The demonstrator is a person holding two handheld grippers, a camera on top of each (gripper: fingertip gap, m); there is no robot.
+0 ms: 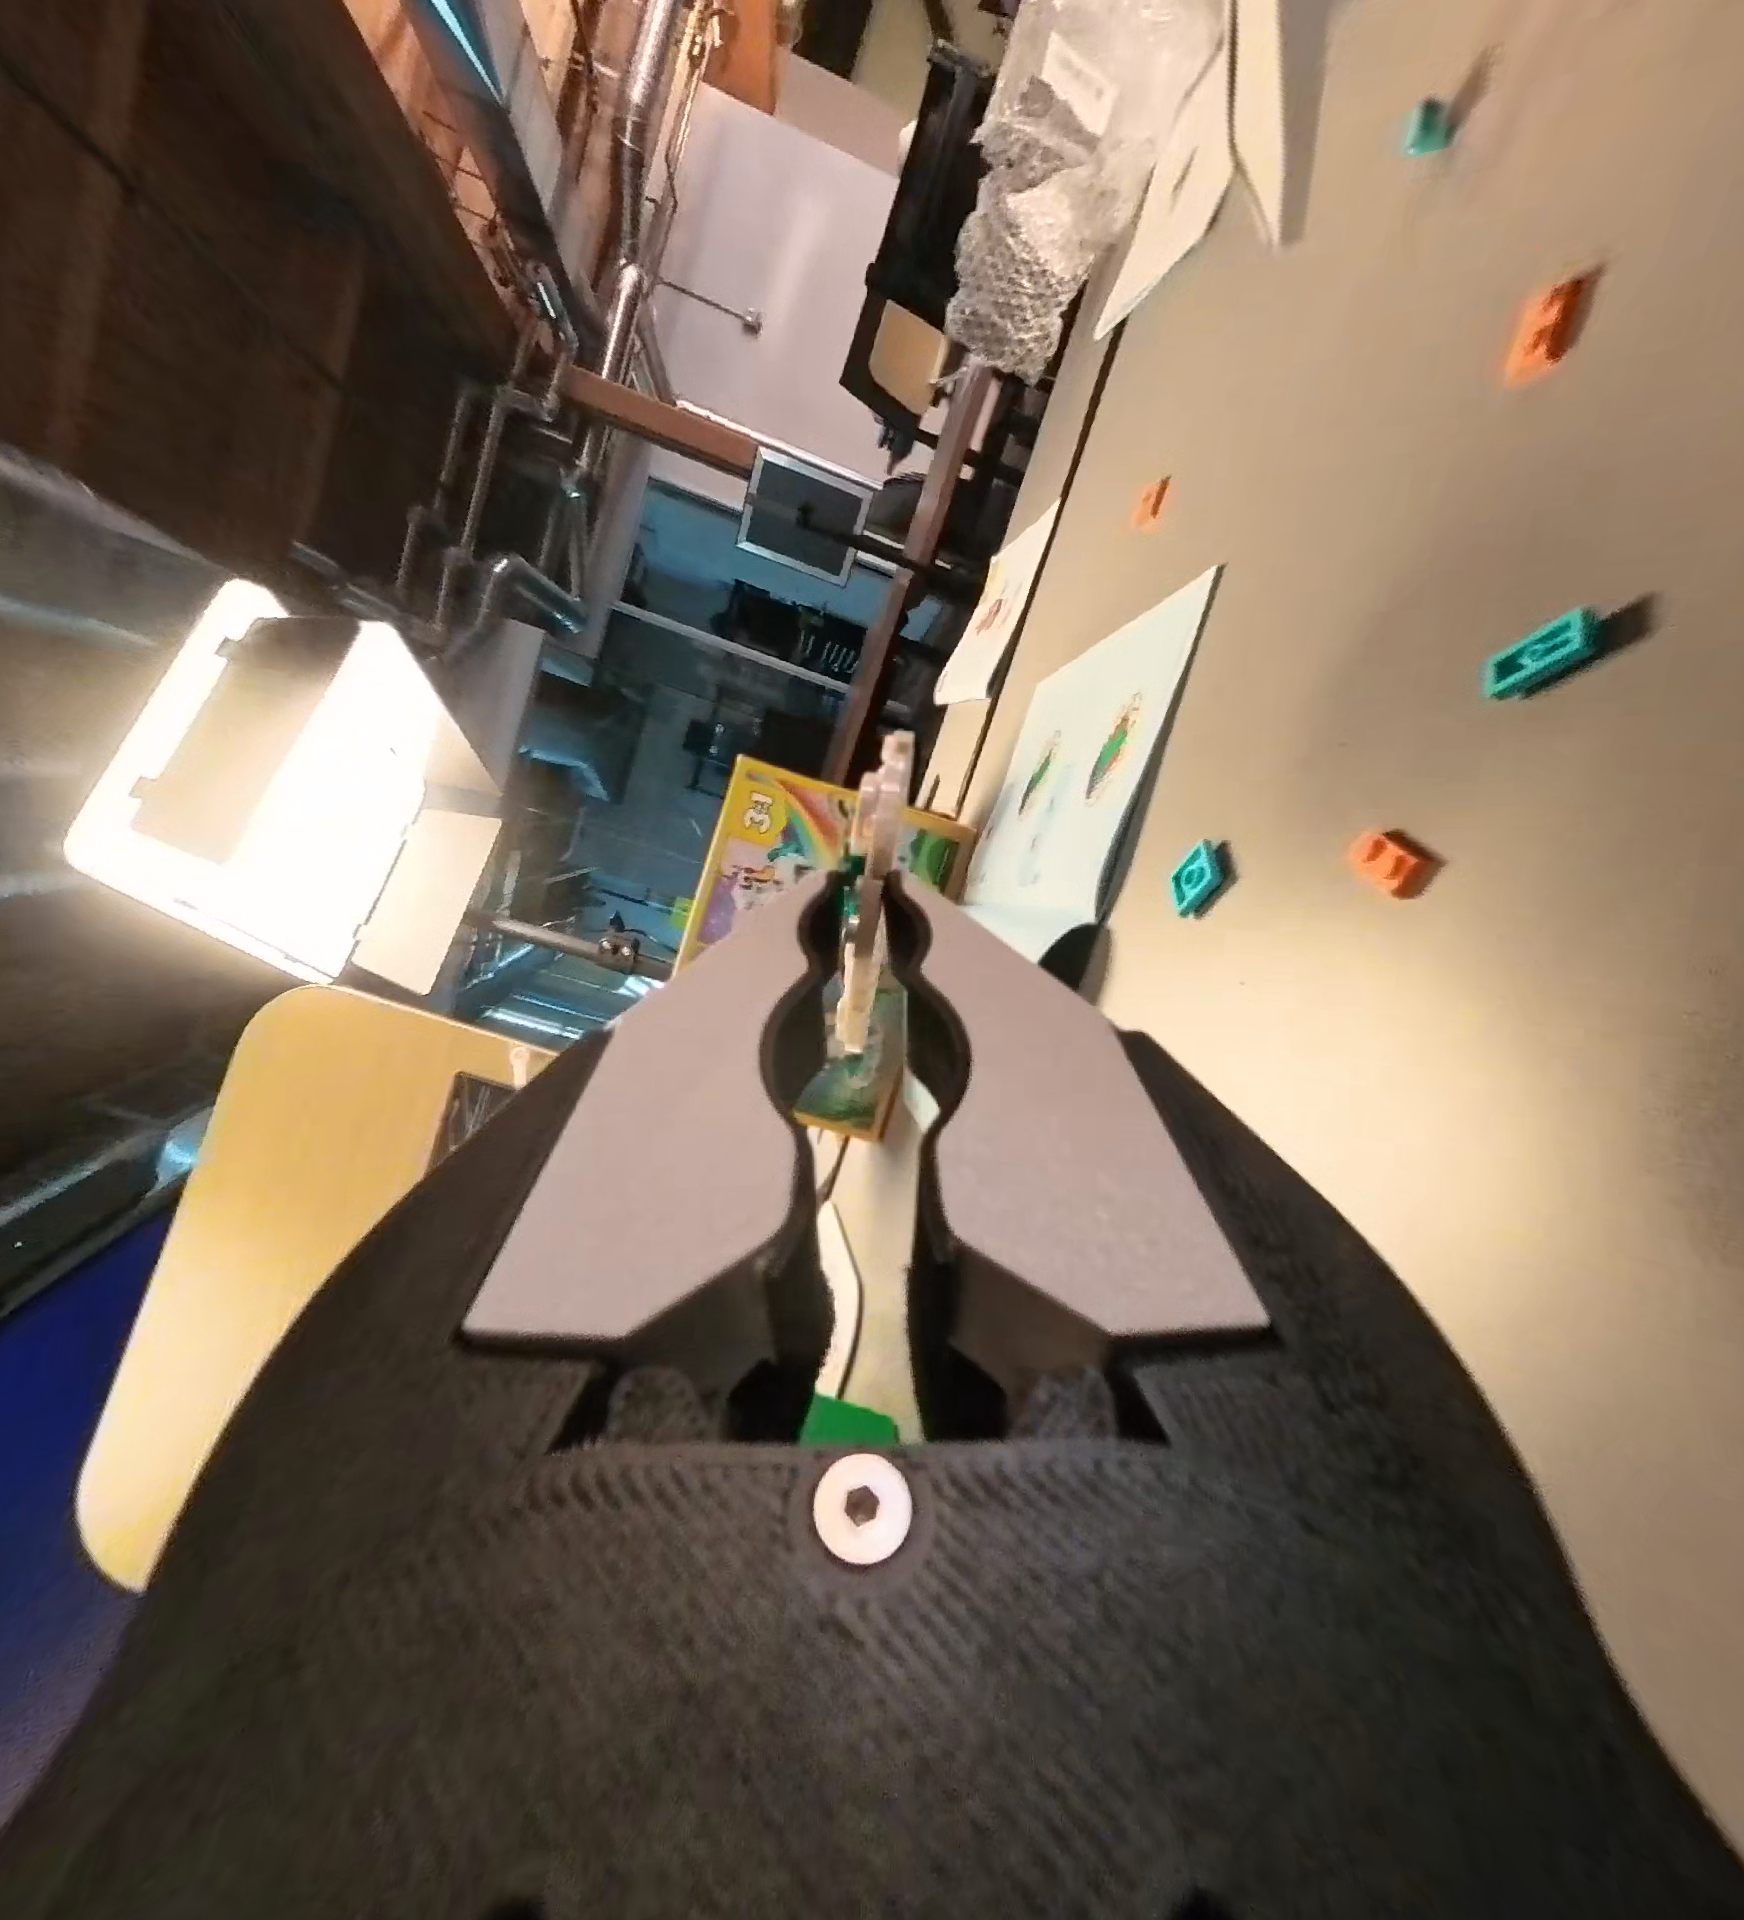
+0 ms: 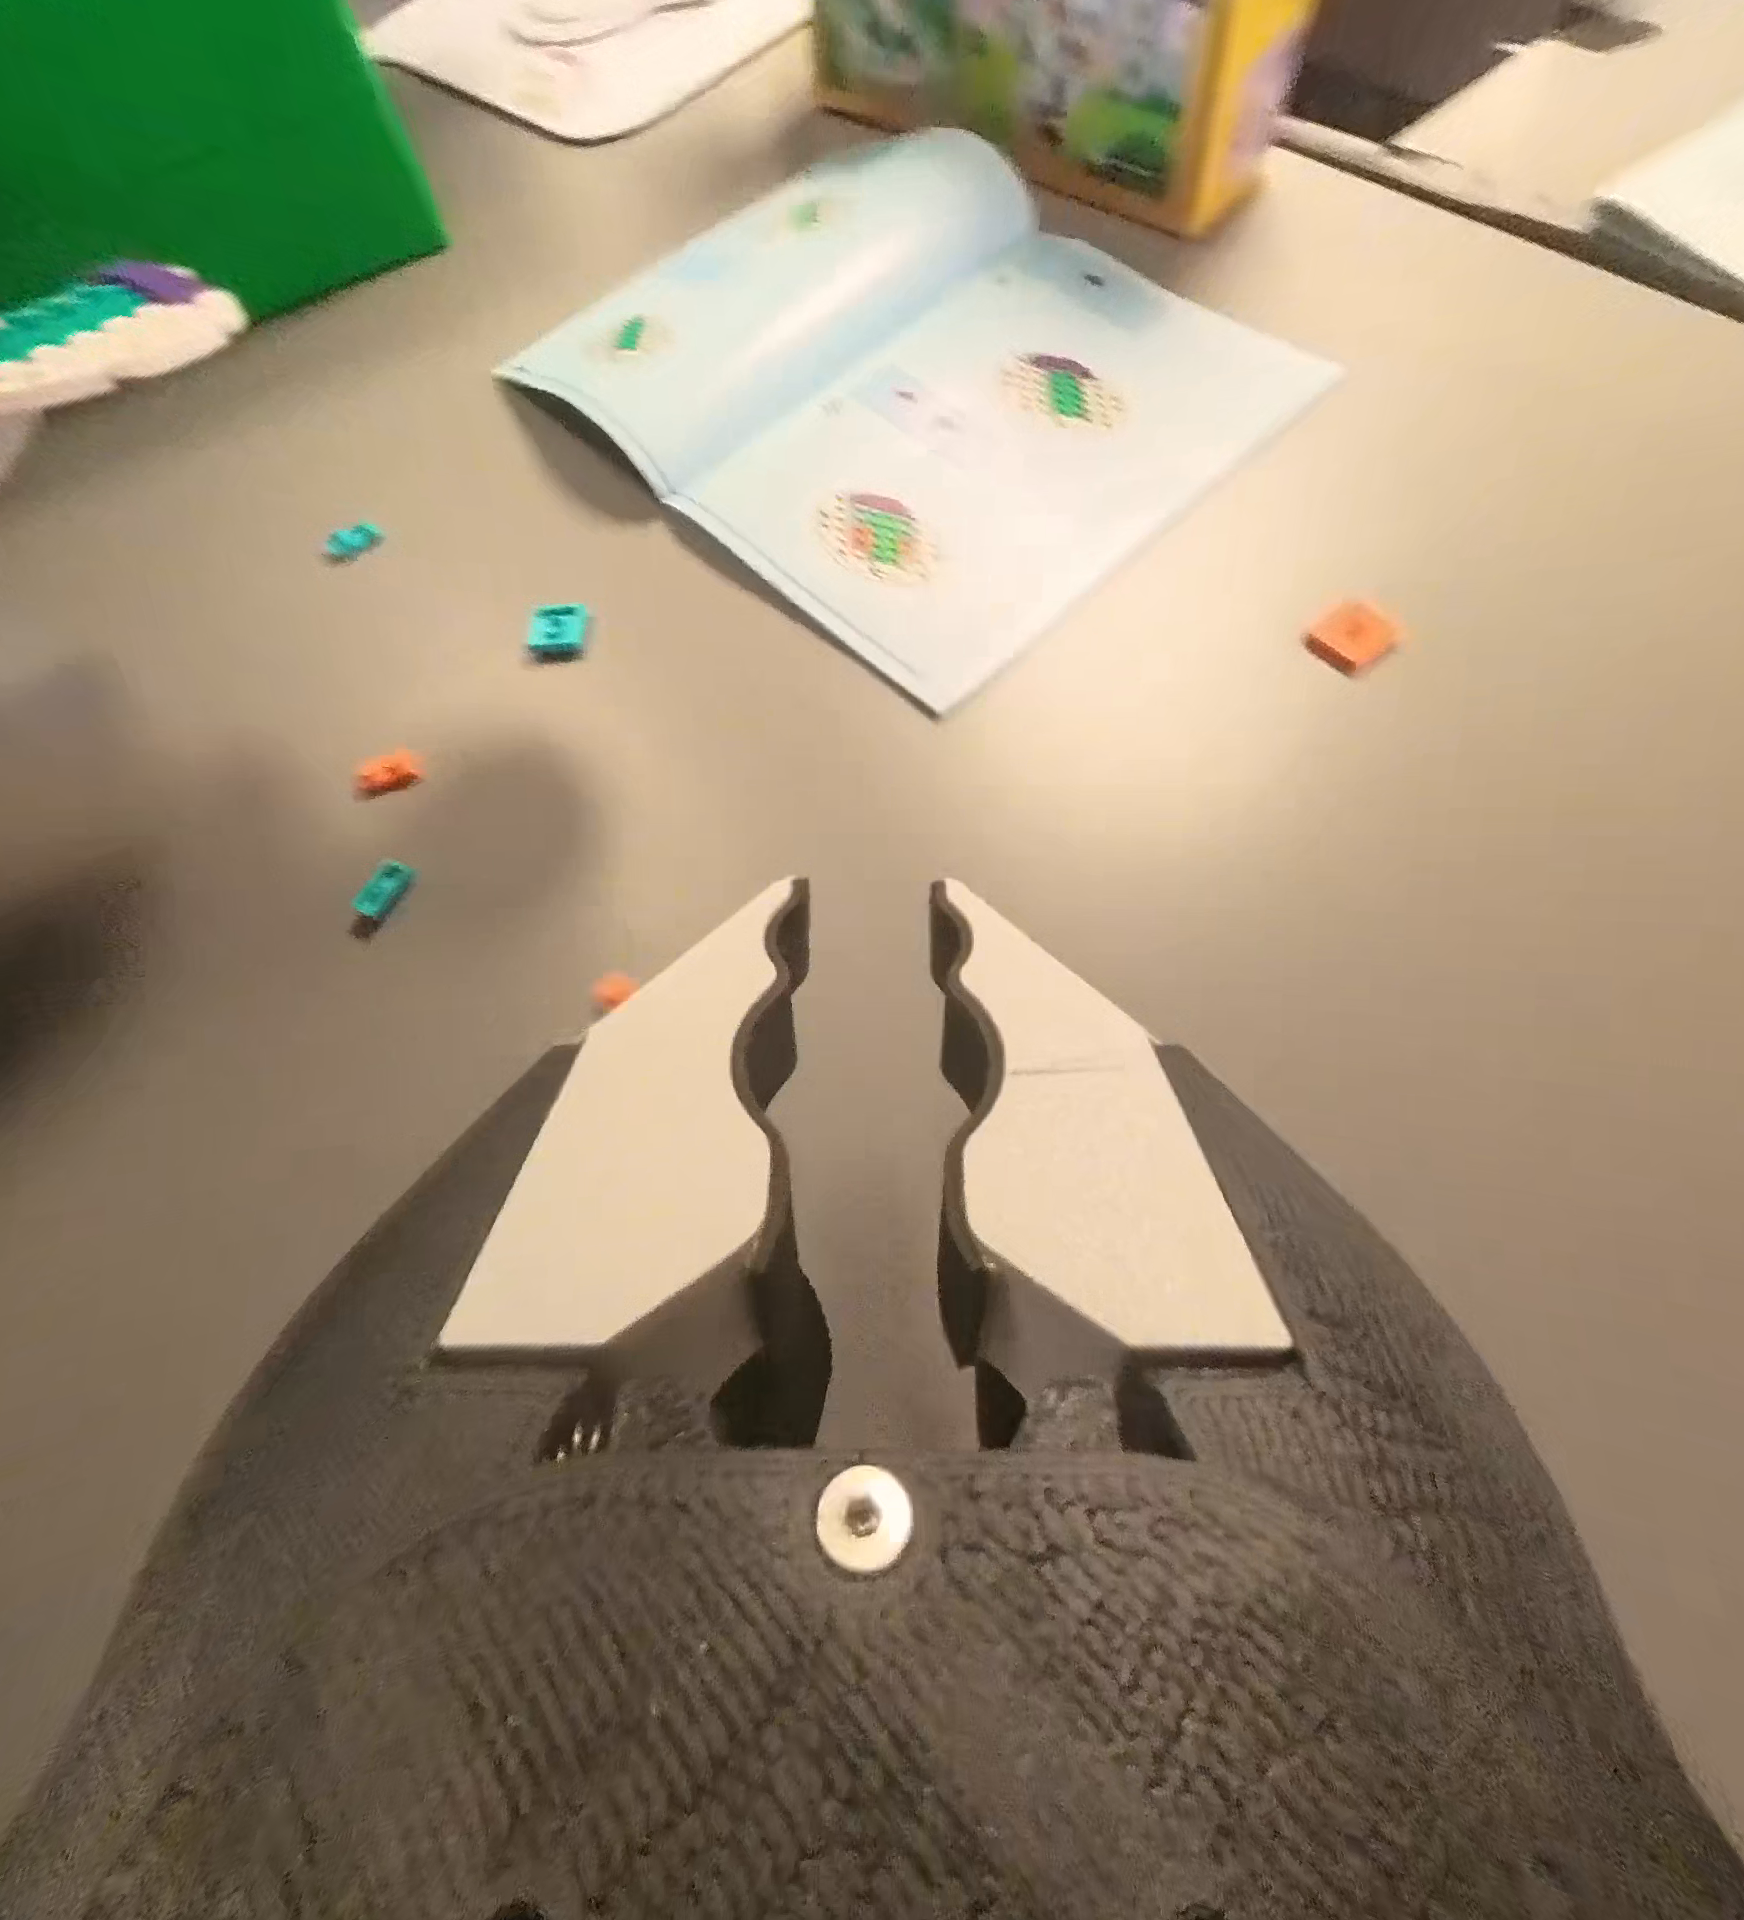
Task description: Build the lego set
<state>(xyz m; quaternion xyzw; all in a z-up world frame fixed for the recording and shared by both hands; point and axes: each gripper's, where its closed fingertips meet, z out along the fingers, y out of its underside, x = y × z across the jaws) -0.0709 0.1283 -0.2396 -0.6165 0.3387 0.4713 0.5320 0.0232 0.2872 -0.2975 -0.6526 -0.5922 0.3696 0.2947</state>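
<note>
Right gripper (image 2: 868,904): jaws spread, nothing between them, hovering above the table (image 2: 1367,1039). Judged ready to pick a loose piece.

Nearest piece: an orange plate (image 2: 614,989) just at the left fingertip, at 9 o'clock of the jaws. Farther out toward 10 and 11 o'clock lie a teal plate (image 2: 382,888), a second orange plate (image 2: 390,771), then a teal brick (image 2: 557,631). These are scattered singly, apart from one another, which suits a pinch from above. Another orange piece (image 2: 1351,636) lies well apart at 2 o'clock.

Beyond, at 12 o'clock, the manual (image 2: 909,416) lies open, presumably for reference. The box (image 2: 1107,114) stands behind it.

Left gripper (image 1: 873,894): jaws pressed onto the model (image 1: 873,914), a thin pale piece seen edge-on, held off the table with the camera rolled sideways. In the right wrist view the model (image 2: 68,332) shows at 10 o'clock, white, teal and purple, studs exposed. Judged held thus to receive the next piece.
</note>
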